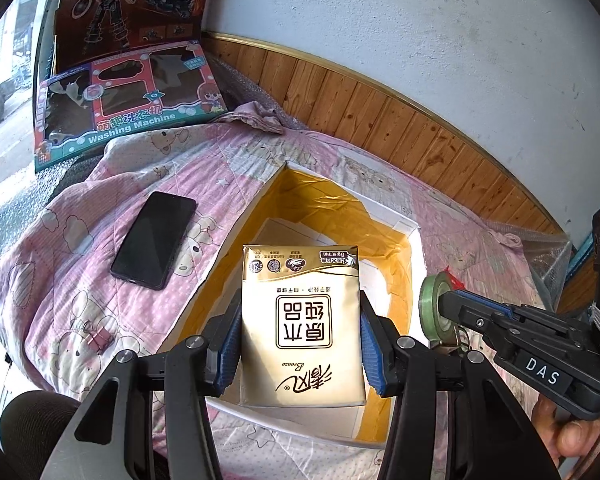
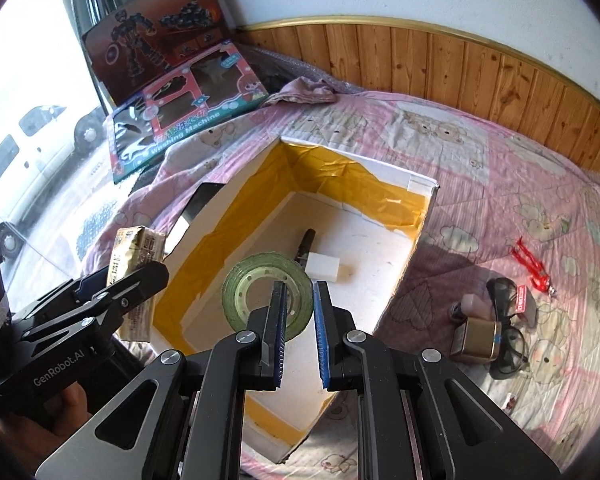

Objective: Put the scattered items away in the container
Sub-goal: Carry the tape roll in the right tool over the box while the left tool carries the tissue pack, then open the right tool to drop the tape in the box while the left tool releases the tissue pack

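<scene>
Left tongs (image 1: 300,332) clamped on a gold tissue pack (image 1: 300,320), blue pads pressing both long sides, pack held flat above the near-left part of the open box (image 1: 414,236). In the right wrist view the same pack (image 2: 138,256) sits just outside the box's left wall, gripped by the left tongs (image 2: 140,276).

Right tongs (image 2: 299,312) nearly closed, pinching the rim of a green tape roll (image 2: 266,296) between the pads; roll stands on edge over the near end of the box (image 2: 420,216). From the left wrist view the tape roll (image 1: 434,308) and right tongs (image 1: 446,306) hang at the box's right side.

Box: white cardboard, yellow-lined inner walls, sitting on a pink cartoon-print quilt (image 2: 500,168) on a bed. Inside on the floor: a white block (image 2: 324,266) and a dark slim object (image 2: 304,244) touching it, type unclear.

Still on the quilt: black phone (image 1: 152,240) left of the box, small pink clip (image 1: 98,338) near left. Right of the box: black glasses (image 2: 508,332), gold padlock-like item (image 2: 474,340) touching the glasses, red string piece (image 2: 530,264) farther right.

Far left: two toy boxes (image 1: 128,100) leaning by the window, wood-panelled wall (image 1: 380,112) behind the bed.
</scene>
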